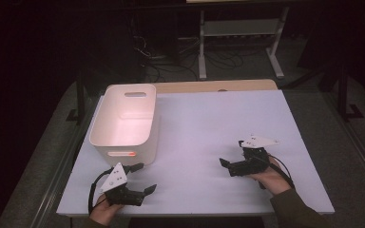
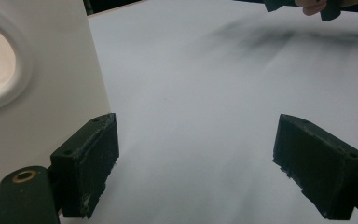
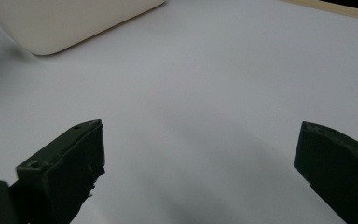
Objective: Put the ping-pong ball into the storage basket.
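A white plastic bin [image 1: 123, 124] with rounded corners and a slot handle cut near its far rim stands on the left of the table [image 1: 204, 128], whose top is a smooth matte white sheet with a wood edge showing along the far side. The bin is open-topped and its inside glows faintly pink.

The left gripper [image 1: 141, 178] sits at the near left, just near of the bin, held in a hand [image 1: 103, 209]. Its jaws are spread wide with nothing between them. In the left gripper view the blocky black pads [image 2: 86, 163] look scuffed, and the bin's smooth wall [image 2: 51, 93] rises just beside the left one; whether they touch I cannot tell.

The right gripper [image 1: 233, 153] rests at the near right, well apart from the bin, a grey three-cornered plate on top. Its jaws also stand wide open and empty above bare table [image 3: 205, 93], with the bin's rounded lower corner [image 3: 65, 23] far off
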Demonstrator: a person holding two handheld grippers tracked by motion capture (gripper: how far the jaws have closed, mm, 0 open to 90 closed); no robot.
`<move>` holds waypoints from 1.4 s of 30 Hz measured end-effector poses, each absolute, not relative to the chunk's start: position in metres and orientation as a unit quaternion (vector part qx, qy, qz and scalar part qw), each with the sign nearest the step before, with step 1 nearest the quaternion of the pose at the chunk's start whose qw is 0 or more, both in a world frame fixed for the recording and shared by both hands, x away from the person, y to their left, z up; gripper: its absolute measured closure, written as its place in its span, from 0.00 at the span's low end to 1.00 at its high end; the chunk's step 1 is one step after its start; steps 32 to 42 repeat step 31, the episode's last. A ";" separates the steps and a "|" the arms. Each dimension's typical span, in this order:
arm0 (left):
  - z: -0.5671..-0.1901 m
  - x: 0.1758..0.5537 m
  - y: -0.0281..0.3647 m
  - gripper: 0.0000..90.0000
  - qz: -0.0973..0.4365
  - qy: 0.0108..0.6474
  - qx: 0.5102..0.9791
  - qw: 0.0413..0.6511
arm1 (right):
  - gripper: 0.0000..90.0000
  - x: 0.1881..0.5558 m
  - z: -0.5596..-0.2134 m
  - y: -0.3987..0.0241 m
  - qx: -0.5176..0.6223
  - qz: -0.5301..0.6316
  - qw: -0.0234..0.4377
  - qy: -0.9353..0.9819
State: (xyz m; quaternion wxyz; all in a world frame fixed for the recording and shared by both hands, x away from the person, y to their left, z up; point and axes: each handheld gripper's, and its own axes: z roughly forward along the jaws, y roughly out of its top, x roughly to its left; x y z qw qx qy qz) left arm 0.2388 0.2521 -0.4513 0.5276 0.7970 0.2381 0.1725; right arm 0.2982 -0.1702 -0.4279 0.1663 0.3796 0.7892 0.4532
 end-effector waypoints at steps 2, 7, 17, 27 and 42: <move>-0.451 0.239 0.252 0.16 0.173 0.238 0.797 0.528 | 0.01 0.296 -0.429 -0.174 0.382 0.452 0.169 0.788; -0.451 0.239 0.252 0.16 0.173 0.238 0.797 0.528 | 0.01 0.290 -0.432 -0.182 0.388 0.453 0.172 0.784; -0.451 0.239 0.252 0.16 0.172 0.240 0.797 0.527 | 0.01 0.278 -0.434 -0.198 0.399 0.457 0.188 0.773; -0.451 0.239 0.252 0.16 0.169 0.241 0.797 0.527 | 0.01 0.272 -0.441 -0.212 0.410 0.450 0.196 0.768; -0.451 0.240 0.252 0.16 0.166 0.242 0.798 0.527 | 0.01 0.273 -0.445 -0.213 0.413 0.441 0.194 0.773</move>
